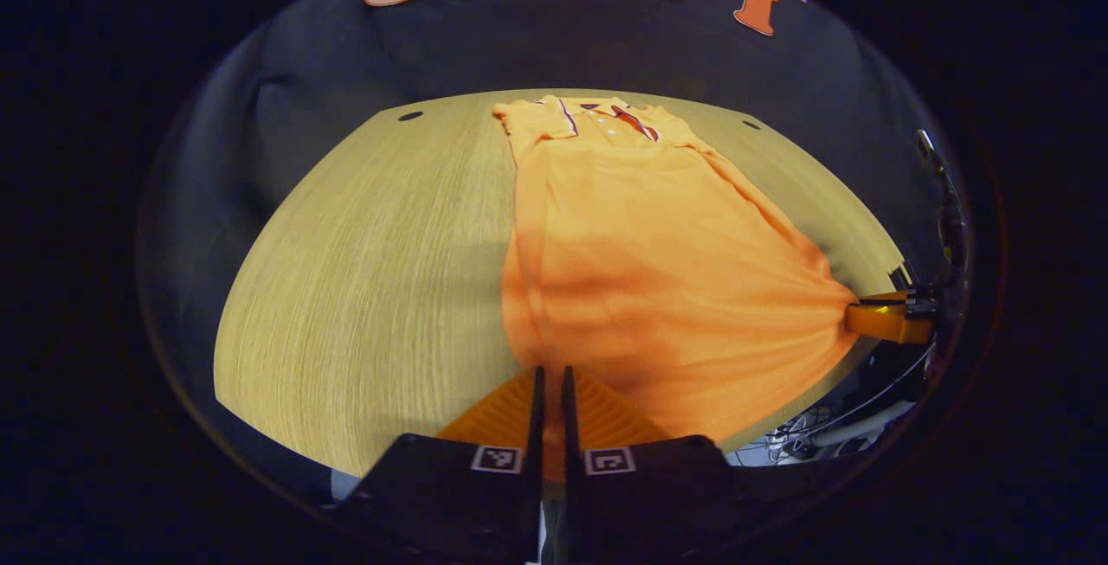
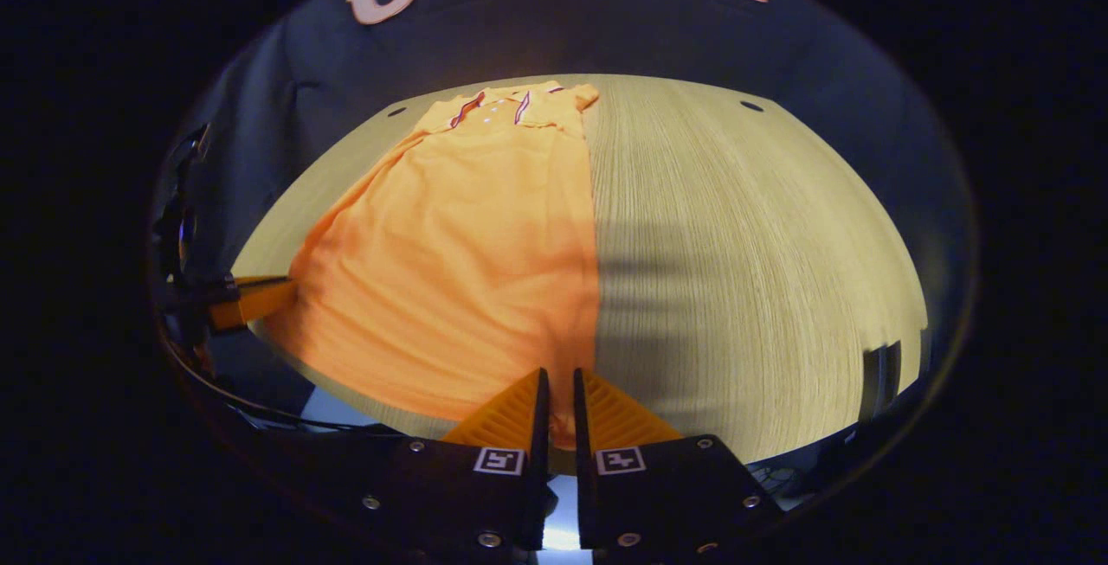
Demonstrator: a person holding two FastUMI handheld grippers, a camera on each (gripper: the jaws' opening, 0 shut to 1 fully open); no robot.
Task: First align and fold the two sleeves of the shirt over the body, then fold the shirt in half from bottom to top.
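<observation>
Both grippers we hold pinch the shirt's (image 1: pixel 658 262) hem: left gripper (image 1: pixel 550 375) and right gripper (image 2: pixel 559 375) nearly closed on it, collar far across the surface (image 1: pixel 372 271).

An orange short-sleeved polo shirt (image 1: pixel 658 271) lies flat, sleeves folded inward over its body, collar far, hem corners lifted off the wooden counter (image 1: pixel 372 271).
</observation>
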